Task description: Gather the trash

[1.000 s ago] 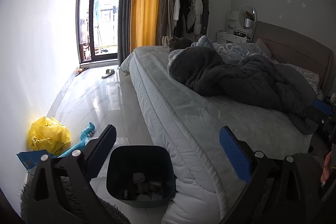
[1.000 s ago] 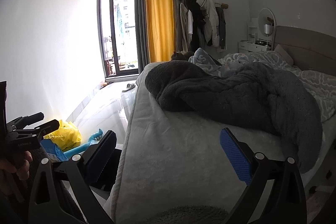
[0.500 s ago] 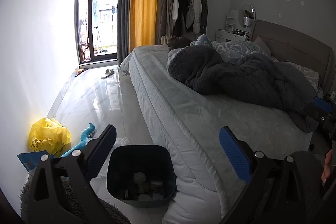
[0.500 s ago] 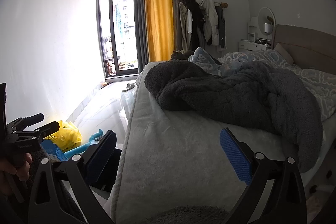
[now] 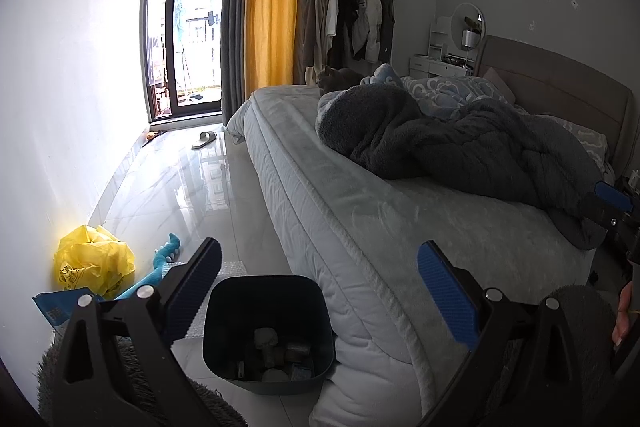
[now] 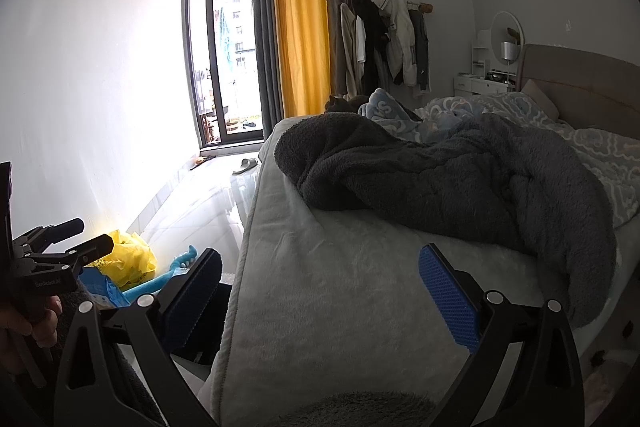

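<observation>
A dark bin [image 5: 269, 331] stands on the floor by the bed corner, with several crumpled scraps [image 5: 276, 347] in its bottom. My left gripper [image 5: 320, 291] is open and empty, held above and just behind the bin. My right gripper [image 6: 320, 291] is open and empty over the bed's near edge; the bin is mostly hidden behind its left finger. A crumpled yellow plastic bag [image 5: 94, 261] lies by the left wall, with a blue packet [image 5: 56, 305] and a blue toy [image 5: 160, 267] beside it. They also show in the right wrist view [image 6: 128, 259].
A bed [image 5: 360, 195] with a grey blanket [image 5: 460, 143] fills the right. A cat [image 5: 336, 79] sits at its far end. A slipper [image 5: 204, 139] lies near the balcony door. A shaggy grey rug [image 5: 216, 407] lies under my left gripper. Glossy tiled floor runs along the left wall.
Both views have shifted only slightly. The bin sits a little higher in the left wrist view. Both grippers stay open.
</observation>
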